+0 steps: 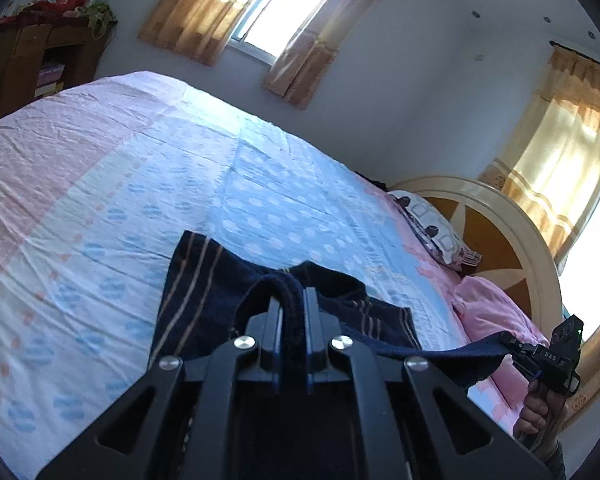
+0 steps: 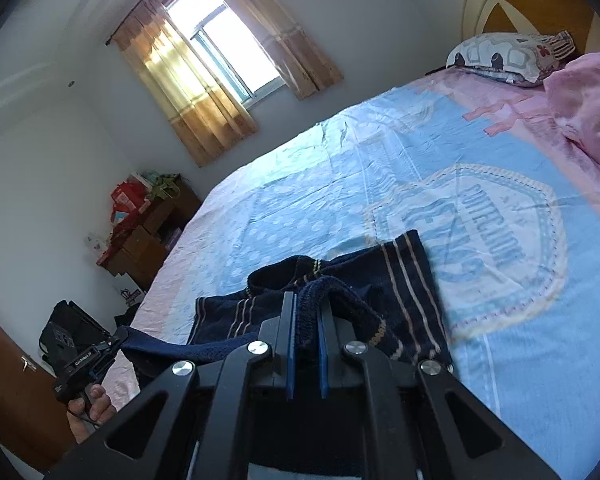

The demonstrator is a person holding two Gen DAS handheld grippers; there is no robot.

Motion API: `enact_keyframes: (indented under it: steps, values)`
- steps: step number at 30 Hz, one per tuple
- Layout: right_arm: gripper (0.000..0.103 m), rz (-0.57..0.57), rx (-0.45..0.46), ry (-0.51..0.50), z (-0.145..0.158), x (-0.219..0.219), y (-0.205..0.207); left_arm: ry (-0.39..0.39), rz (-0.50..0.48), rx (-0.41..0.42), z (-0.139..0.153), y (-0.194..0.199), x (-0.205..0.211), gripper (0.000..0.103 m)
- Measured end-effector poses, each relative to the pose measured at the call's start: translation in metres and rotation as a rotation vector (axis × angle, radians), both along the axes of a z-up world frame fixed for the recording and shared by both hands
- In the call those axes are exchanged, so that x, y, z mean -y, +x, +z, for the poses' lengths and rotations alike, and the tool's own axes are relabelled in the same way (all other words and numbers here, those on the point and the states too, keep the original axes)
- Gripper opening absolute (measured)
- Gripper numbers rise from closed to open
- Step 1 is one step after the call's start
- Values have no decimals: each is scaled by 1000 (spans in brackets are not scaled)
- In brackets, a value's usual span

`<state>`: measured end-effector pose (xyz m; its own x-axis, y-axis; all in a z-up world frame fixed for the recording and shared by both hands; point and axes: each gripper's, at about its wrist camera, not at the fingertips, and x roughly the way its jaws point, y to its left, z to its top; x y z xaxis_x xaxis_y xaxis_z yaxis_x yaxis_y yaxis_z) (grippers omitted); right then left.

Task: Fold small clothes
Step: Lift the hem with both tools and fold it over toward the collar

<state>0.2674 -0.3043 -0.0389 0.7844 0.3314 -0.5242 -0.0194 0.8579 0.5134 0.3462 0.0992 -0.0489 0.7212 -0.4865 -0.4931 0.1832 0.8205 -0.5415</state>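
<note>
navy striped shorts hang by their waistband between the left gripper and right gripper, both clenched on it (likely to spread them), legs trailing on the bed.

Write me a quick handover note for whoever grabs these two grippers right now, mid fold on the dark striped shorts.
Left gripper: shut on the shorts' waistband.
Right gripper: shut on the same waistband, further along; the band is stretched between the two.
Dark navy shorts: waist end lifted, striped legs trailing on the blue and pink bedsheet.
Done: both ends gripped, garment raised.
Left: probably lay it flat, fold it, release. No finished fold is visible yet.
</note>
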Motion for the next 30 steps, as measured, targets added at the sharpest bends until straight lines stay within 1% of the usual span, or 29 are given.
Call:
enact_keyframes:
  steps: [6,12,16,19,21,22,23,24,25,26,27,28,30]
  values:
    - [8,0,-61,-23,-19,-4,51,-5,26,-68,-24,37,0,9]
    - [8,-16,-165,-13,-50,2,99,23,43,-135,-51,74,4,9]
    - [8,-23,-233,-22,-68,6,131,38,47,-163,-62,93,5,9]
    - [8,-29,-278,6,-82,11,155,71,56,-170,-69,104,9,9]
    - [9,-50,-304,26,-93,16,168,102,69,-170,-72,108,13,17]
    - [10,-57,-322,44,-100,18,176,120,92,-174,-73,111,14,18]
    - [12,-65,-338,49,-106,20,182,140,119,-183,-73,112,13,27]
    - [20,-82,-350,48,-111,22,186,139,122,-187,-72,114,12,37]
    - [28,-111,-348,30,-115,25,187,129,126,-188,-71,114,9,43]
    - [41,-127,-343,15,-116,27,187,126,136,-184,-69,112,7,53]
    - [48,-142,-338,2,-117,31,184,127,151,-173,-66,108,4,57]
    - [48,-151,-334,0,-117,34,180,131,158,-162,-63,103,1,58]
    - [48,-147,-326,2,-116,39,169,162,163,-167,-61,90,-3,58]
